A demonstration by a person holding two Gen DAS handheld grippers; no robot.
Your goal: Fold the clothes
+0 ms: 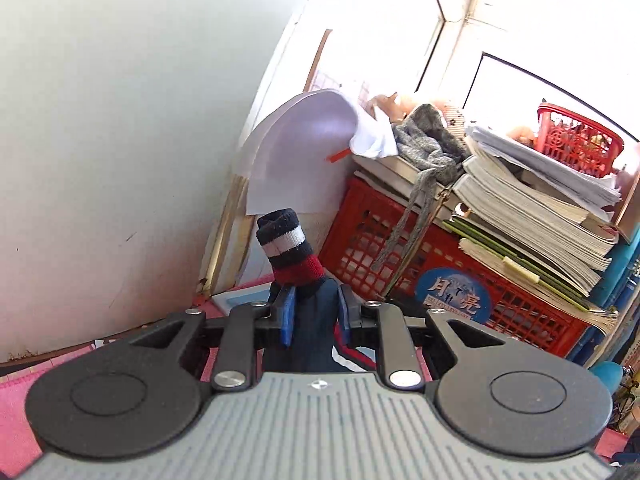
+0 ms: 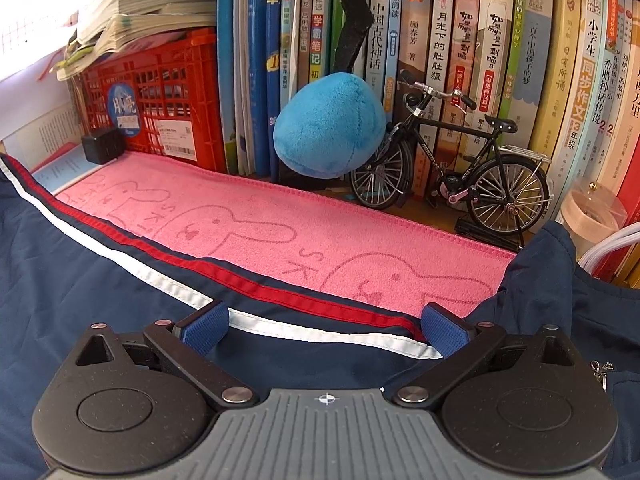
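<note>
While raised near level, left hand-held gripper pinches sleeve cuff.

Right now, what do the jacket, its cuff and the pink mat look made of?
Jacket: smooth, thin woven fabric, likely a synthetic shell; faint sheen, crisp creases, stitched red and white stripes.
Cuff, sticking up from the left gripper: ribbed knit, matte, elastic-looking; ribs visible.
Pink mat: fuzzy towel-like cloth, probably microfiber; napped surface, overlocked edge.

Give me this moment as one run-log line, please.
task: fold clothes | left gripper: shut on jacket sleeve, lifted | right gripper: open over jacket | towel: under jacket
</note>
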